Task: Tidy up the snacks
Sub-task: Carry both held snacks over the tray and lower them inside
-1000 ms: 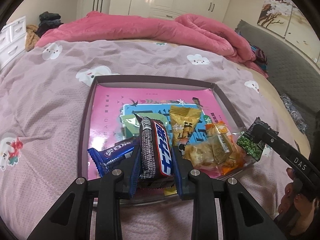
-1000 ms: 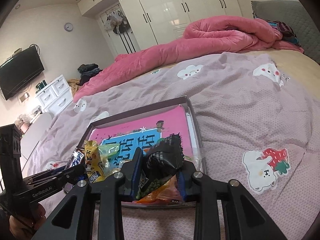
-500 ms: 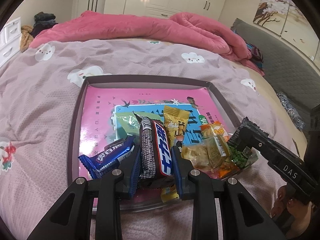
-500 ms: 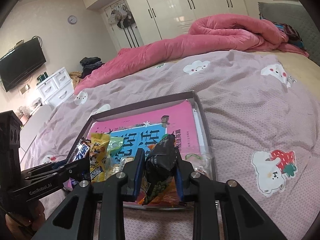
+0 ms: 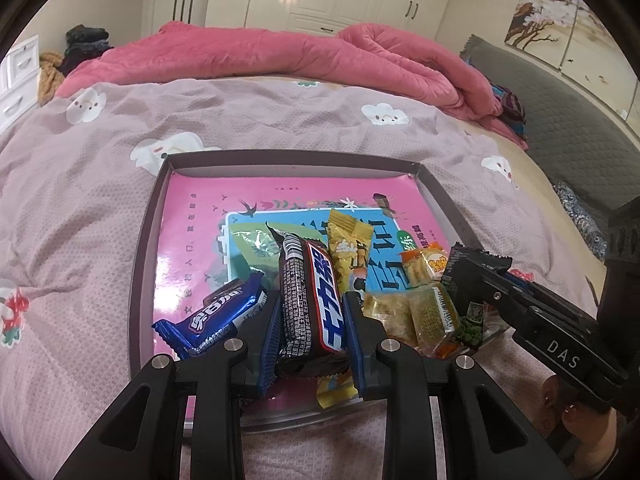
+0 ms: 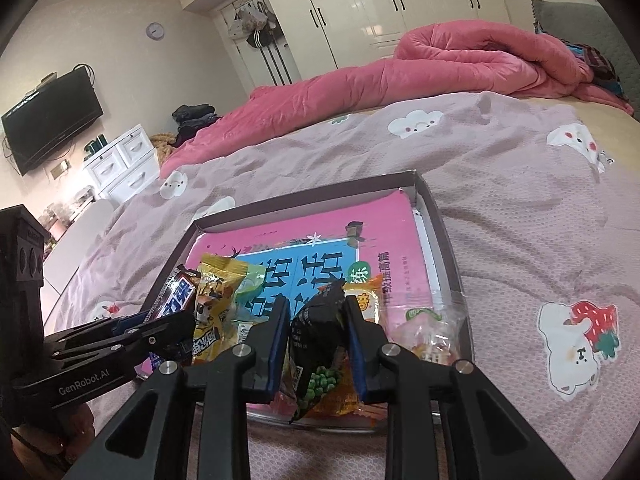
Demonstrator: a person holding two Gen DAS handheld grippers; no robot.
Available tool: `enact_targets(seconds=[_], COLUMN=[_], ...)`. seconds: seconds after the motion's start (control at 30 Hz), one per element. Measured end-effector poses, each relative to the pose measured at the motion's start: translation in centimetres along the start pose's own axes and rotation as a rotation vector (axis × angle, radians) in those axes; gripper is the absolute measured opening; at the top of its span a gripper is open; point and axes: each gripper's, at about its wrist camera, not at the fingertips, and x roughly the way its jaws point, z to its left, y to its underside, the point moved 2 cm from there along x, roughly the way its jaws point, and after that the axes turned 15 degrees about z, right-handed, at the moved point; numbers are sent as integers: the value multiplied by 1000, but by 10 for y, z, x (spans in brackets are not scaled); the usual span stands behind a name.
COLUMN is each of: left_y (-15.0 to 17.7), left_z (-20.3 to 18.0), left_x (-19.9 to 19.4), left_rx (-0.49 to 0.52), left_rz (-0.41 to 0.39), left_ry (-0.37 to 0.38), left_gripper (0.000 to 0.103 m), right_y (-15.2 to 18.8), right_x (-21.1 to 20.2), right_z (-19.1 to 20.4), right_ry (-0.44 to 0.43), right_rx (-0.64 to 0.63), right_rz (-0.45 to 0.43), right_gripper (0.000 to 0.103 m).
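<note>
A shallow box with a pink book lining it lies on the bed; it shows too as the box in the right wrist view. My left gripper is shut on a dark chocolate bar with a red and blue label, held over the box's near edge. My right gripper is shut on a black green-pea packet, which appears at the right as the pea packet. Under them lie a blue wafer bar, a yellow snack bag and clear cracker packs.
A rumpled pink duvet lies across the far side of the bed, over the mauve cartoon-print sheet. White wardrobes stand behind, white drawers and a wall television to the left. A hand holds the right gripper's handle.
The right gripper has carried the pea packet down and inward, over the box's near right corner. The left gripper keeps the chocolate bar in about the same place.
</note>
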Motion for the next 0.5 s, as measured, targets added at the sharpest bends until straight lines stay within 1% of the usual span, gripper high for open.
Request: enact_targets(seconds=[0.2, 0.5], left_y=[-1, -2], left_z=[-1, -1], left_x=[1, 2], left_rx=[1, 1], left_rz=[1, 3], left_ry=[1, 5], left_gripper=[30, 30], right_y=[-1, -2], right_x=[4, 0], right_z=[-4, -7], right_ry=[6, 42], right_rx=[20, 28], right_rz=[4, -7], right_gripper=[28, 28])
